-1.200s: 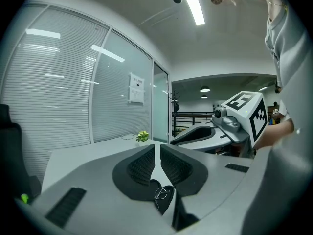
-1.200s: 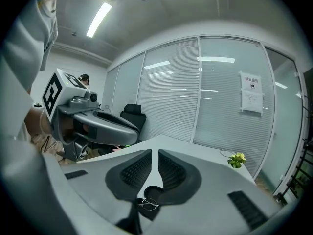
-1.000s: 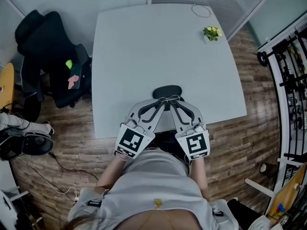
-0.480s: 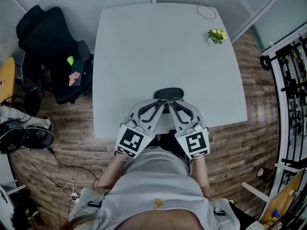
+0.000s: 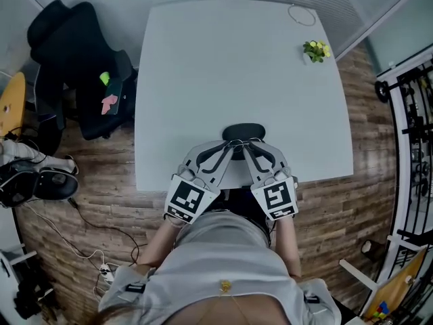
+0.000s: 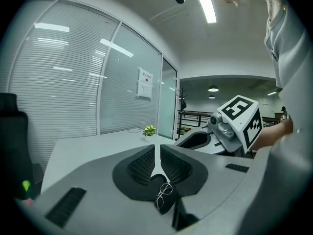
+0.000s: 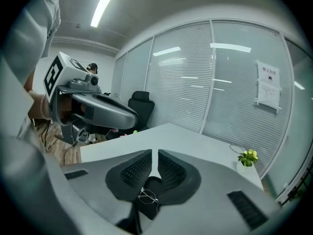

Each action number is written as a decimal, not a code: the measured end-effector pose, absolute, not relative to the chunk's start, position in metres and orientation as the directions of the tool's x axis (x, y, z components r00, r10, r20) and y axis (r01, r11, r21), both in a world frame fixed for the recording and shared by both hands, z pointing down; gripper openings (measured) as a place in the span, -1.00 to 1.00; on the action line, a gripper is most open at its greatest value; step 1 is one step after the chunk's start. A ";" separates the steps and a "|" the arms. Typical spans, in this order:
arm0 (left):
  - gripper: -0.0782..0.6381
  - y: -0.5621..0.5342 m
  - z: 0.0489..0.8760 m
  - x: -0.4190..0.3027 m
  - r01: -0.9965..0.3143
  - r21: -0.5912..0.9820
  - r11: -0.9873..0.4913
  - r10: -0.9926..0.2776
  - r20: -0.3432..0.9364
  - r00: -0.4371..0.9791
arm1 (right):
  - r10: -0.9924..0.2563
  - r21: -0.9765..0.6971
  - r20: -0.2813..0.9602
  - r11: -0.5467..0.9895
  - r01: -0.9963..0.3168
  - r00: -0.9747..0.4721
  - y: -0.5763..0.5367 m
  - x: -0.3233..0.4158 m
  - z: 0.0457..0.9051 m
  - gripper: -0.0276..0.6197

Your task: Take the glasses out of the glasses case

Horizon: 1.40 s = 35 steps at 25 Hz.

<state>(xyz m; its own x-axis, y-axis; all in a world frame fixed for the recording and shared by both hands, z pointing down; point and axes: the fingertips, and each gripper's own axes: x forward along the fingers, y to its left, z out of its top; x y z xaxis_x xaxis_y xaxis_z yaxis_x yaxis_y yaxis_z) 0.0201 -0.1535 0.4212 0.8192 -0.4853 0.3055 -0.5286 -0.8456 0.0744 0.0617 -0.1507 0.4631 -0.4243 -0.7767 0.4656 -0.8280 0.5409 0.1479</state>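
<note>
Left gripper [image 5: 231,145]: it reaches in from the near left of the glasses case [image 5: 244,131]. Its jaws are drawn to a thin slit, with the wire frame of the glasses [image 6: 164,192] at the slit's foot, apparently pinched.
Glasses: they sit just on the near side of the case, between the two gripper tips and over the case's dark near rim.
Glasses case: a dark oval on the counter [image 5: 203,80]. The views do not show whether it lies open.
Right gripper [image 5: 248,145]: it reaches in from the near right of the case, its tip just beside the left one. Its jaws are likewise almost together, with the frame at their foot.
Change: almost none. Over the last second both grippers keep the same pose at the case and the glasses stay at their tips. Only the head view drifts a little.
Meaning: the hold looks settled, but the glasses are not yet clear of the case. The next move likely calls for an even pull away from the case, since the thin frame could twist if one gripper leads.
</note>
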 end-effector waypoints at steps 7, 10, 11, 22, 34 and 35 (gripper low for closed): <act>-0.67 -0.154 0.431 0.010 -0.546 0.077 -0.834 -0.493 0.338 0.802 | -0.730 0.197 0.560 0.575 -0.794 -0.391 -0.150 0.069 0.501 -0.79; -0.67 -0.156 0.437 0.004 -0.557 0.077 -0.827 -0.500 0.353 0.791 | -0.713 0.163 0.581 0.575 -0.802 -0.393 -0.150 0.072 0.518 -0.79; -0.67 -0.157 0.439 0.001 -0.561 0.078 -0.824 -0.503 0.356 0.787 | -0.706 0.166 0.593 0.578 -0.799 -0.387 -0.150 0.073 0.524 -0.79; -0.67 -0.161 0.452 -0.021 -0.607 0.091 -0.789 -0.533 0.389 0.751 | -0.612 0.189 0.720 0.627 -0.756 -0.327 -0.152 0.084 0.583 -0.79; -0.67 -0.165 0.465 -0.038 -0.656 0.104 -0.748 -0.563 0.425 0.709 | -0.473 0.239 0.836 0.769 -0.593 -0.277 -0.160 0.090 0.633 -0.79; -0.67 -0.165 0.466 -0.039 -0.660 0.103 -0.744 -0.565 0.429 0.705 | -0.460 0.241 0.845 0.783 -0.574 -0.273 -0.160 0.090 0.637 -0.79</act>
